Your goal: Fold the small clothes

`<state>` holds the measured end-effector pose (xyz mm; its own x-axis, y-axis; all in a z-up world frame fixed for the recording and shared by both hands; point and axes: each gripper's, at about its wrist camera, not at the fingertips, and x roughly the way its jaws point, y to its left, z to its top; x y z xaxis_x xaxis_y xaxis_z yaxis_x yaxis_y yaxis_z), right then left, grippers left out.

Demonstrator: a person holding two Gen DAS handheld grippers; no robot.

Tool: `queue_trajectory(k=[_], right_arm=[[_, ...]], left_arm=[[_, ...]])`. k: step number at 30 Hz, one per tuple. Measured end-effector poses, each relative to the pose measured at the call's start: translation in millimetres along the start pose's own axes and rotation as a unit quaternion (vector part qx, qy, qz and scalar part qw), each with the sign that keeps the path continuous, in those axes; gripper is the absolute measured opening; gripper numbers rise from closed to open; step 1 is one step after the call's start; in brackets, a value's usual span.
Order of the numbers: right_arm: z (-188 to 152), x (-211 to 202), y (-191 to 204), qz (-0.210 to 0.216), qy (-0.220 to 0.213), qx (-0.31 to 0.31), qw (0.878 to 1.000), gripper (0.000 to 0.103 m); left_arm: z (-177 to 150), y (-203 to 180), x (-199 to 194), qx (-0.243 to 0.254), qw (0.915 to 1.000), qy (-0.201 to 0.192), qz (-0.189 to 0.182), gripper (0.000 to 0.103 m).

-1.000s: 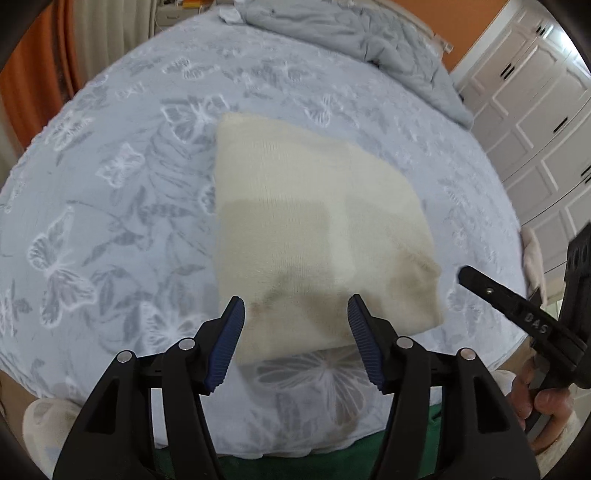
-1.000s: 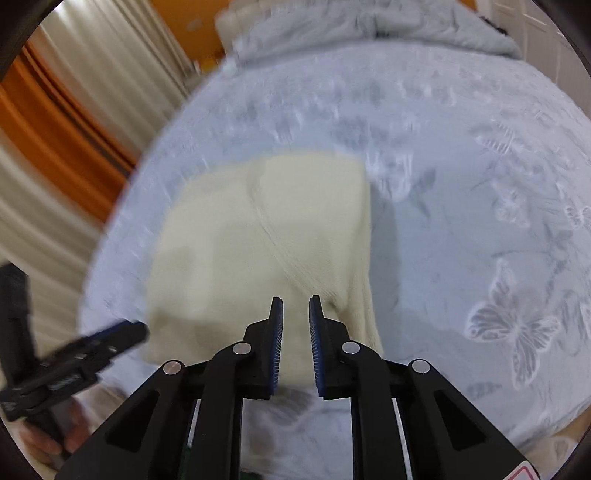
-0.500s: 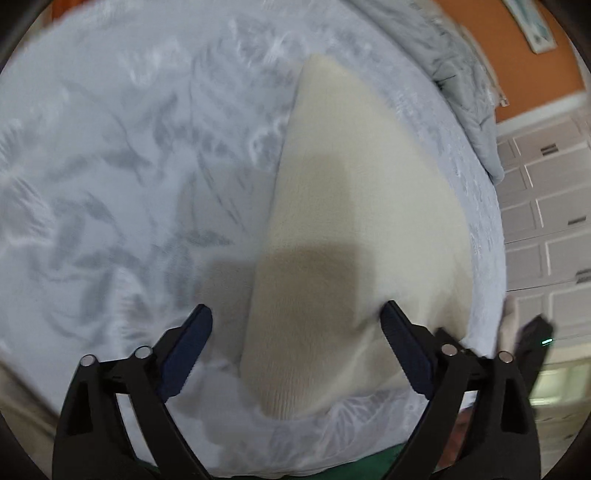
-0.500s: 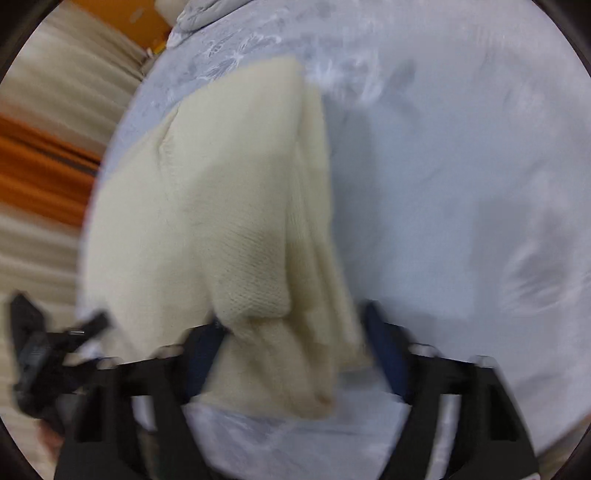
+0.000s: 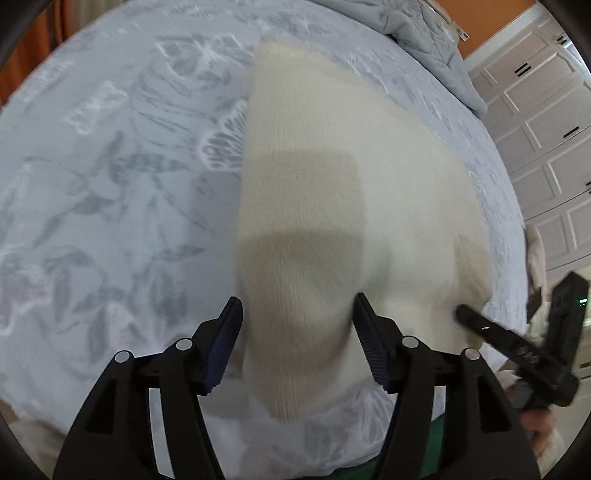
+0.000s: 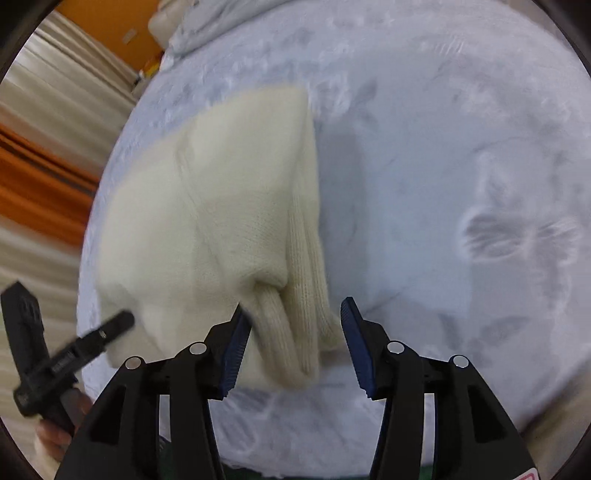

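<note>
While both close, left tool (image 5: 297, 343) and right tool (image 6: 293, 341) straddle the sweater (image 5: 332, 206), unpinched.

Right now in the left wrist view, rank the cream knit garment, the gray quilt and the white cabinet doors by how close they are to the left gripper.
1. Cream knit garment, its near end between the closing jaws of the left gripper.
2. Gray quilt, bunched at the bed's far end, upper right.
3. White cabinet doors, beyond the bed, far right.

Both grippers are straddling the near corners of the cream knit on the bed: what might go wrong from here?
The right gripper, jaws closing, straddles several bunched layers of the cream knit; it may pinch only some, so the fold sags. The left gripper, also closing, sits low on the bedspread and might catch it too.
</note>
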<state>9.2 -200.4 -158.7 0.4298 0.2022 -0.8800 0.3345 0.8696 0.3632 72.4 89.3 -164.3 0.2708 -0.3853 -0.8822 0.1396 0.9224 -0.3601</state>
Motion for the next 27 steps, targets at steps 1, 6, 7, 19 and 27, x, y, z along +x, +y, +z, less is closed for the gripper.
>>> queue_trajectory(k=[1, 6, 7, 19, 27], right_arm=[[0, -17, 7, -0.005, -0.028, -0.017, 0.999, 0.041], [6, -21, 53, -0.043, -0.048, -0.124, 0.99, 0.019], [3, -6, 51, -0.064, -0.028, -0.136, 0.988, 0.016], [-27, -83, 54, -0.074, -0.086, -0.123, 0.986, 0.026], [-61, -115, 33, -0.084, -0.092, -0.075, 0.989, 0.046]], left_arm=[[-4, -4, -13, 0.01, 0.9997, -0.016, 0.017, 0.059], [-9, -23, -49, 0.046, 0.9919, -0.08, 0.087, 0.065], [-8, -30, -51, 0.052, 0.9906, -0.082, 0.097, 0.066], [-31, -77, -93, 0.076, 0.9786, -0.128, 0.142, 0.086], [-51, -107, -107, 0.092, 0.9716, -0.149, 0.159, 0.09]])
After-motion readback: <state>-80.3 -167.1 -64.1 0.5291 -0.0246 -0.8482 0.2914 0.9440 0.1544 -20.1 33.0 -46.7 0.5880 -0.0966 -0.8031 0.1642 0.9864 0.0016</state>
